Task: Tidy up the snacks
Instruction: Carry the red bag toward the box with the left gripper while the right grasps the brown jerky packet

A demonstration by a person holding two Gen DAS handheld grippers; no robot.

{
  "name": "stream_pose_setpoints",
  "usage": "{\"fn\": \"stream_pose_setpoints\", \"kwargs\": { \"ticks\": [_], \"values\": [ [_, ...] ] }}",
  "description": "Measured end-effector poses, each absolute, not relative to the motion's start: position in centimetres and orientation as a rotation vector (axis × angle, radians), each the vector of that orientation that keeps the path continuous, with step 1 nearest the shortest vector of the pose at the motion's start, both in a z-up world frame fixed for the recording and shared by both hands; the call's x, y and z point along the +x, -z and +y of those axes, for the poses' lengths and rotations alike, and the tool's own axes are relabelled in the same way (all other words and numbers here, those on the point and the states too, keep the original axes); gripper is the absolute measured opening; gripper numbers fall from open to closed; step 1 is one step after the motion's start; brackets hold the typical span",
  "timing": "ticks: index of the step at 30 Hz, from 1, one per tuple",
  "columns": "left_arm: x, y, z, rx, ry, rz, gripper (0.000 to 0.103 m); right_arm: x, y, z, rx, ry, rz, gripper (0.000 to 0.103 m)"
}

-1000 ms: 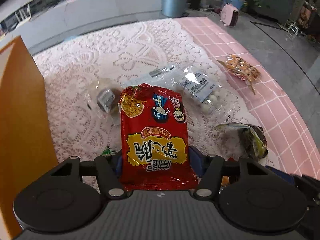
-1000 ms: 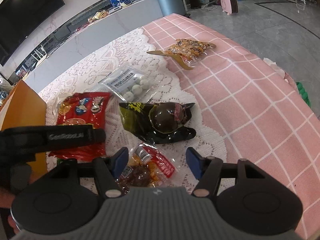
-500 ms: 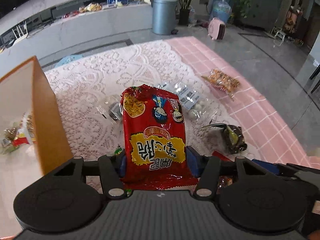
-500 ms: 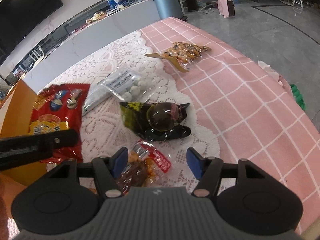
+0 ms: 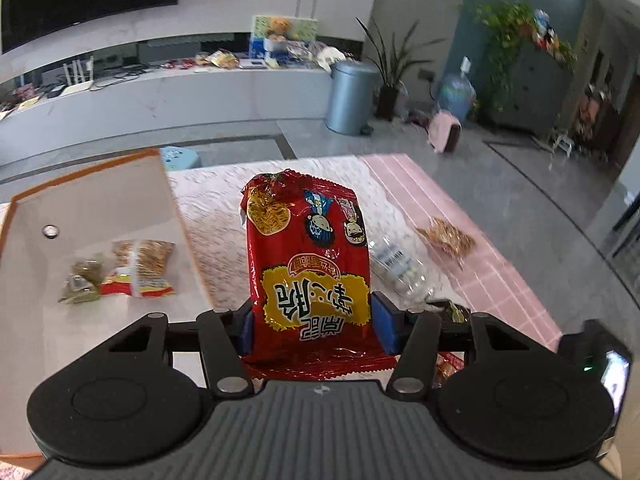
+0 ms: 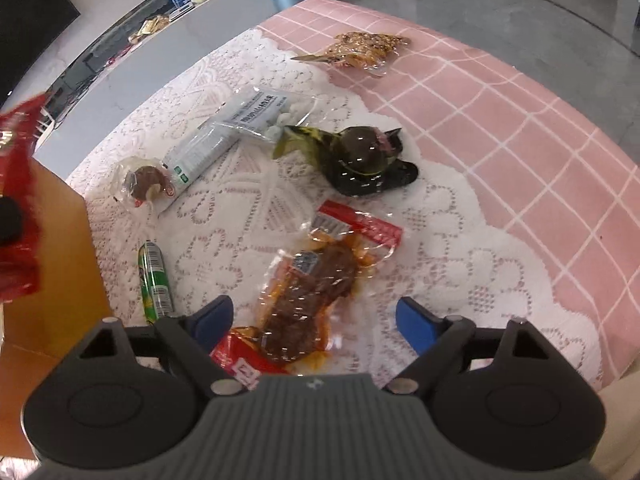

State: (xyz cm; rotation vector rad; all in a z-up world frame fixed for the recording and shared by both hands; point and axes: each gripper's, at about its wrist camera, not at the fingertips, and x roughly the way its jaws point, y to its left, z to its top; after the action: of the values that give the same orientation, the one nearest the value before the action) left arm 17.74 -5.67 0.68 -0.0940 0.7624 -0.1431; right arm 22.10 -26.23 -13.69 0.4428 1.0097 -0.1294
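Red foil fills the middle of the left wrist view: the red noodle-snack bag [image 5: 310, 268] stands upright between the blue pads of the left gripper [image 5: 312, 326], which press on its lower sides and hold it clear of the table. That gripper points level across the room, with the open orange-rimmed box [image 5: 88, 184] low on its left; inside the box lie a yellow-and-red packet [image 5: 142, 266] and a small green packet [image 5: 82, 282]. To the right of the bag, on the table, sit a clear bag of white candies [image 5: 400, 272] and, farther right on the pink checked cloth [image 5: 500, 280], an orange snack packet [image 5: 448, 236].

In the right wrist view the right gripper [image 6: 314, 320] tilts down toward the white lace cloth [image 6: 460, 240], its blue fingers [image 6: 416, 322] spread wide and gripping nothing. A clear packet of brown braised meat [image 6: 308, 292] lies flat between and just ahead of them. A green tube [image 6: 154, 276] lies near left, beside the box's orange wall [image 6: 60, 264]. Farther off are a dark packet holding a round egg [image 6: 360, 152], the candy bag [image 6: 256, 116], a small round chocolate-coloured snack in clear wrap [image 6: 146, 184], and the orange packet [image 6: 360, 52] at the far edge. The held bag shows as a red blur [image 6: 18, 200] at the far left.
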Motion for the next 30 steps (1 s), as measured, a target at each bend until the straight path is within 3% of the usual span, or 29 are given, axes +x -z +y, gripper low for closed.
{"fn": "stream_pose_setpoints", "kwargs": {
  "ticks": [9, 13, 21, 24, 30],
  "values": [
    [16.9, -1.8, -0.6, -0.155, 0.056, 0.720, 0.063, 22.8, 13.9, -21.9, 0.246, 0.228, 0.997, 0.072],
    [16.7, -1.7, 1.4, -0.185, 0.024, 0.718, 0.063, 22.8, 13.9, -21.0, 0.161, 0.260, 0.997, 0.056],
    [15.9, -1.5, 4.1, -0.217, -0.005, 0.713, 0.063, 22.5, 13.7, -20.8, 0.147, 0.265, 0.979, 0.047],
    [15.6, -1.3, 5.3, -0.235, -0.016, 0.721, 0.063, 22.1, 13.2, -20.9, 0.155, 0.271, 0.963, 0.036],
    [15.0, -1.1, 7.6, -0.254, -0.047, 0.728, 0.063, 21.3, 12.3, -20.8, 0.167, 0.226, 0.968, 0.032]
  ]
}}
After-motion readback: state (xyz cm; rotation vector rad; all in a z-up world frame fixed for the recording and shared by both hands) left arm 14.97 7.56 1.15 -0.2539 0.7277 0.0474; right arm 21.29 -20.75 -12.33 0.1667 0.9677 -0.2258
